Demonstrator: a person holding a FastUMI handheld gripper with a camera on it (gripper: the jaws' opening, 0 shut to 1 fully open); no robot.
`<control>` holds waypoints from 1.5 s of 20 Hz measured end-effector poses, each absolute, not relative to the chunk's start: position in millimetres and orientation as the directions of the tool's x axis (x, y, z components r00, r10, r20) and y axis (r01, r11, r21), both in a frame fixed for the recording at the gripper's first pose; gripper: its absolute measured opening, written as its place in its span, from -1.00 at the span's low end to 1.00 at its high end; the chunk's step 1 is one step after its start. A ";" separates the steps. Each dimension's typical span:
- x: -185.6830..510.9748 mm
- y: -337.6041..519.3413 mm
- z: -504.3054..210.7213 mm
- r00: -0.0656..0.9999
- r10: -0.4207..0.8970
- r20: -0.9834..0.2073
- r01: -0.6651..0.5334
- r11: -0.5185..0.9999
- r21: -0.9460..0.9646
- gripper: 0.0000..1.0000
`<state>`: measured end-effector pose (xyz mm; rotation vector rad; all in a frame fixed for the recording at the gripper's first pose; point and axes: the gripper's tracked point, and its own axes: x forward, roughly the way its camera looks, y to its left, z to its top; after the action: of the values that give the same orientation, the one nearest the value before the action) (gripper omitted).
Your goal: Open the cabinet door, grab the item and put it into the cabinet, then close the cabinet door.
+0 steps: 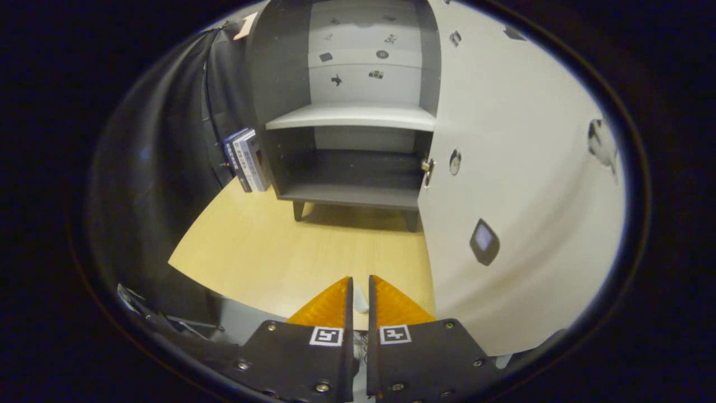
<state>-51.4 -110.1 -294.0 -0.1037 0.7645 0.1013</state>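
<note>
the gripper (361, 294) sits low at the near edge of the pale, smooth wooden tabletop (291, 246), its two wedge-shaped fingers drawn close with a narrow slit left between them. a small pale sliver shows in that slit near the tips; i cannot tell whether it is something pinched there or just the surface beyond, so whether the jaws are clamped on anything is unclear.

just ahead and to the right stands the wide flat matte-white cabinet door (520, 184), swung fully open, dotted with small dark stickers and carrying a little metal catch at its inner edge. beyond the bare stretch of table is the dark grey boxy cabinet (279, 112) on short tapered legs, its light grey shelf (352, 116) splitting the inside into an upper and a lower bay, both apparently bare. left of it, upright against the black cloth, lean several thin books with blue and white spines (246, 159); these look like the likeliest item to fetch, though that is a guess.

with the door open, the step in hand seems to be the fetch. to do it well: spread the fingers early, come at the outermost book square to its spine, and grip flat across both covers, since glossy covers may slip.
</note>
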 end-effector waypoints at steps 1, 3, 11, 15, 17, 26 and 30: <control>-48.9 -111.6 -305.7 0.701 0.058 -0.711 -0.143 0.988 -0.060 -0.80; -48.1 -108.2 -329.4 0.651 0.083 -0.755 -0.173 0.984 -0.041 -0.67; -31.0 -117.9 -395.4 0.539 0.098 -0.837 -0.223 0.974 -0.029 -0.61; -28.3 -116.6 -416.3 0.496 0.114 -0.861 -0.251 0.968 -0.017 -0.61; -27.3 -115.5 -427.0 0.478 0.120 -0.870 -0.256 0.967 -0.008 -0.61; -21.5 -116.6 -448.6 0.482 0.100 -0.871 -0.193 0.981 0.006 -0.78; -23.1 -118.0 -440.8 0.472 0.073 -0.878 -0.195 0.980 -0.024 -0.78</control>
<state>-23.1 -118.0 -440.8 -0.1268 1.0671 0.1644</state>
